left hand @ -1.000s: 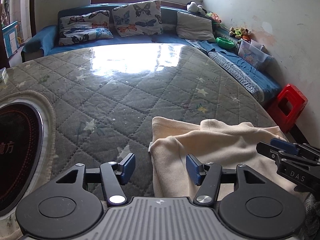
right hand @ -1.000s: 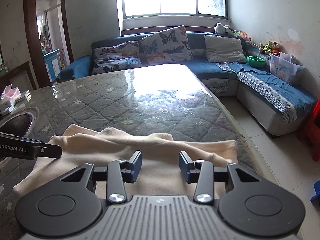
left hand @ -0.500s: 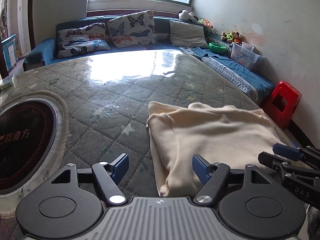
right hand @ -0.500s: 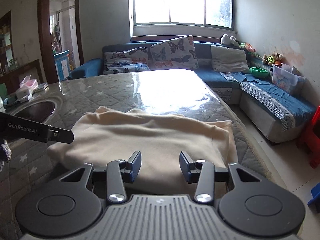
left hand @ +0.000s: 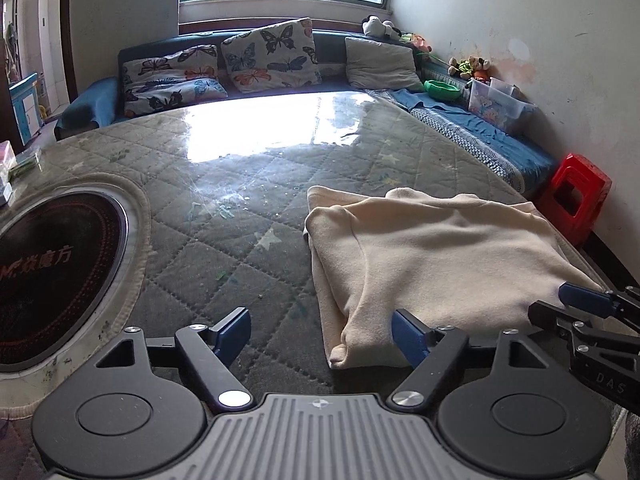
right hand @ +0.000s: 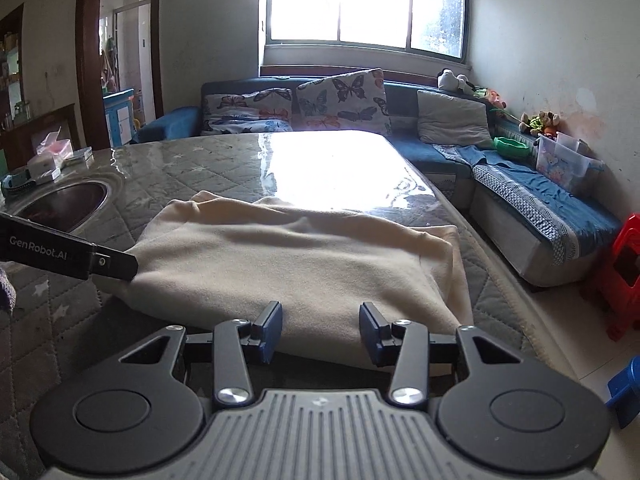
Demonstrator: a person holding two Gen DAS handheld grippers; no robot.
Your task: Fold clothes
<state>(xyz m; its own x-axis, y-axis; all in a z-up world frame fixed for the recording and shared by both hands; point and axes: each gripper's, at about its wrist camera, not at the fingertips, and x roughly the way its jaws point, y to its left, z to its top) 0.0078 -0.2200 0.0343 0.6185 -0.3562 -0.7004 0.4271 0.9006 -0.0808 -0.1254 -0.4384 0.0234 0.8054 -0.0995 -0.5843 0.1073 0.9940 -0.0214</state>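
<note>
**Both tools wide apart, nothing gripped**

The cream garment (left hand: 432,256) lay folded on the quilted desk (left hand: 224,184), near its right edge. The left tool (left hand: 320,330) hovered wide at the garment's near left corner; the right tool (right hand: 320,326) stood wide at the near hem. A shallow pinch could catch only the top layer and undo the fold. A sideways drag could slide cloth over the edge.

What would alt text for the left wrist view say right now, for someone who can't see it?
A folded cream fleece garment lies on a grey quilted table cover, just ahead of the open left gripper, whose blue-padded fingers hold nothing. The right gripper enters at the right edge by the garment's near corner; a round black inset cooktop sits left.
</note>
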